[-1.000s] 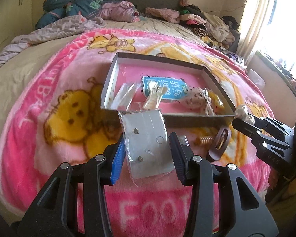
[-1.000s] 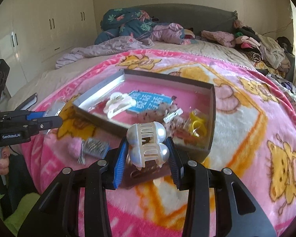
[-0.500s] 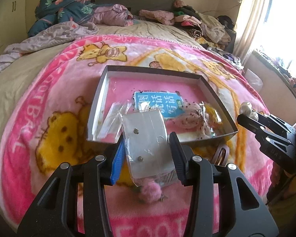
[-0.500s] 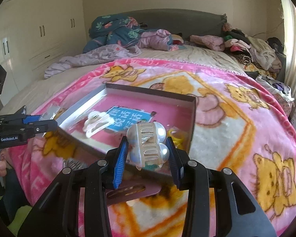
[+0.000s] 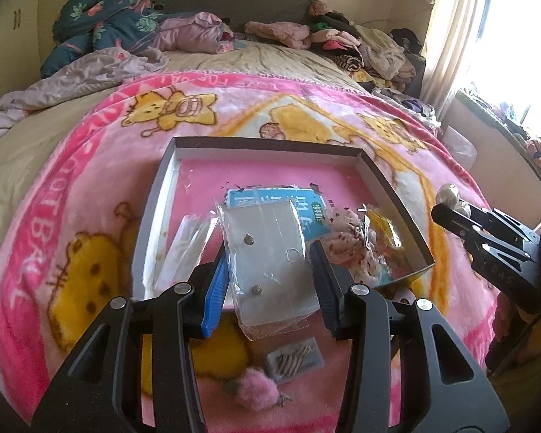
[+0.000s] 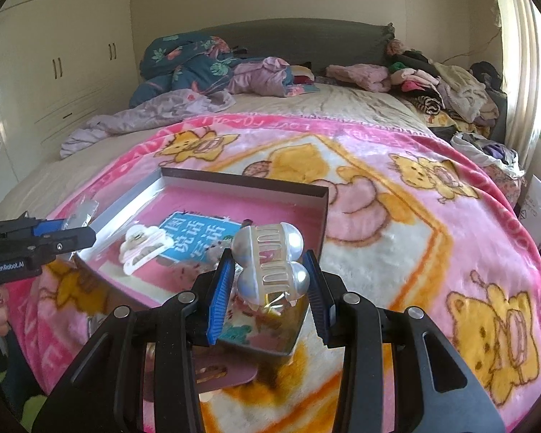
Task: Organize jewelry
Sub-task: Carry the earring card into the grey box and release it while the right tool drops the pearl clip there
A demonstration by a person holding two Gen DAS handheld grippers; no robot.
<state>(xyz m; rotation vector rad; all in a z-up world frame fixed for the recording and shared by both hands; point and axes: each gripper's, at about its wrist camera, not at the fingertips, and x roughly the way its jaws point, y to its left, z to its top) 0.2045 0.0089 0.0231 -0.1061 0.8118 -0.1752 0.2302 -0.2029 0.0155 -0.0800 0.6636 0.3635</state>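
While a shallow grey box [image 5: 393, 198] lies on a pink cartoon blanket [image 5: 72, 187], the left gripper [image 5: 270, 281] pinches a bagged silver earring card [image 5: 270, 252] above the box's near edge. The right gripper [image 6: 267, 281] clamps a pearl-white hair claw [image 6: 270, 263] over the box's near corner. Inside lie a blue card [image 6: 194, 238], a white claw clip [image 6: 144, 249] and what may be a scrunchie [image 5: 346, 241], partly blurred.
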